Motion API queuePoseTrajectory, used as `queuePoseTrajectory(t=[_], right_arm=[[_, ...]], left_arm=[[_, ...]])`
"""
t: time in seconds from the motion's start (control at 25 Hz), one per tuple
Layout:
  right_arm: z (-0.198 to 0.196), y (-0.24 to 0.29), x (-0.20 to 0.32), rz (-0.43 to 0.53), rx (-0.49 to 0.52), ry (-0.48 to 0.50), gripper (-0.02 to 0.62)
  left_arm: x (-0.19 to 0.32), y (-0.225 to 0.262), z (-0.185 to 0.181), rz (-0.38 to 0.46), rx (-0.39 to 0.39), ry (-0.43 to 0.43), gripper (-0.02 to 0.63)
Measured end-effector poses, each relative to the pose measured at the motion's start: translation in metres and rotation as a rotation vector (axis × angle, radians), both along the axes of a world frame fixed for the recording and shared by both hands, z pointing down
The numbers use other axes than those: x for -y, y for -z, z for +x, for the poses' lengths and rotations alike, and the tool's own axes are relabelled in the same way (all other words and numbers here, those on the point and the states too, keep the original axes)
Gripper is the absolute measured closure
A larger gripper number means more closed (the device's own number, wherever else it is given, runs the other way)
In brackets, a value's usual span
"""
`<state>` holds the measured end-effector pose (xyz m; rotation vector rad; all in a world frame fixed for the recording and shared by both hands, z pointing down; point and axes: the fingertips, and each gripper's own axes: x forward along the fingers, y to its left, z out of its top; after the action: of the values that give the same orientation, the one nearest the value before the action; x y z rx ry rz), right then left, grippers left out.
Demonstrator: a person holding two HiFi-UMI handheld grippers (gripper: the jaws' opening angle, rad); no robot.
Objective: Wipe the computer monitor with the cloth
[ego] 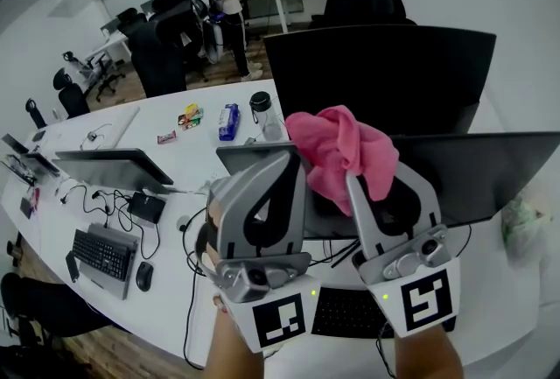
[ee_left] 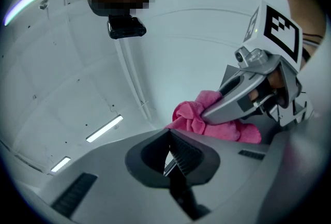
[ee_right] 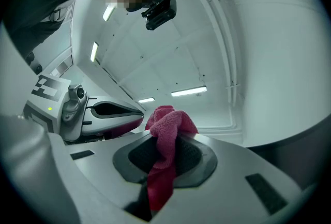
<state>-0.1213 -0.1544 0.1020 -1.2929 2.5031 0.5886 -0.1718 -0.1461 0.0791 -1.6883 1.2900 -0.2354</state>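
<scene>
The cloth (ego: 337, 154) was pink and bunched up. It was held up in the air, pinched tight in the right gripper (ego: 352, 183). The left gripper (ego: 290, 165) was just beside it, squeezed shut with nothing inside. Both pointed up at the ceiling. The computer monitor (ego: 490, 171) stood dark on the white desk (ego: 175, 171), behind the cloth. The cloth did not seem to touch the screen. So picking up the cloth looked done. The wiping looked not yet started, and all of it was left to do.
</scene>
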Motion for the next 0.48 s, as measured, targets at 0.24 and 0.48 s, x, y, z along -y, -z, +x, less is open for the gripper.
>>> queuePoseTrajectory(t=[0.24, 0.48], right_arm=[[0.027, -0.001, 0.004, 0.002, -0.009, -0.009, 0.532], [0.063, -0.003, 0.006, -0.008, -0.010, -0.030, 0.532]], left_arm=[[0.006, 0.002, 0.029, 0.002, 0.006, -0.007, 0.603], [0.011, 0.001, 0.063, -0.007, 0.011, -0.016, 0.603]])
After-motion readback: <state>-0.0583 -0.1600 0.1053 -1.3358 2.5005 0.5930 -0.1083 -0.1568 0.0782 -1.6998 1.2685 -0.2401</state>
